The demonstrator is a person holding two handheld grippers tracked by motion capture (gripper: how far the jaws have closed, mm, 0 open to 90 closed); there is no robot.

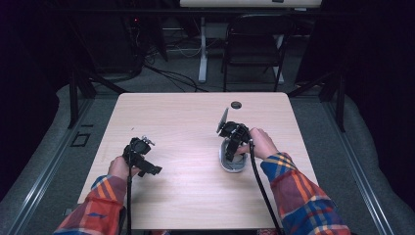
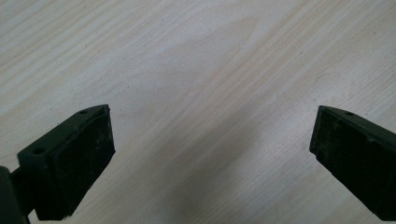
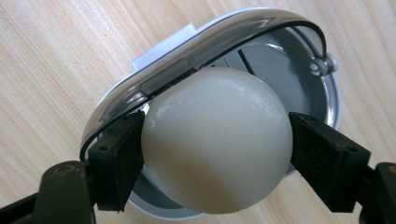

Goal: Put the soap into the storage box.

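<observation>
Right gripper view: we see white egg (image 3: pixel 217 140) sitting in grey egg slicer (image 3: pixel 327 100) on desk (image 3: pixel 56 56); right gripper (image 3: pixel 215 158) fingers (image 3: pixel 116 158) flank egg, touching both sides; high view: we see left gripper (image 1: pixel 142 156) well apart, fingers released, spread wide over bare desk.

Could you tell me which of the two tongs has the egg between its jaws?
The right tongs: the white egg sits between them; the left tongs gape over bare table.
</observation>
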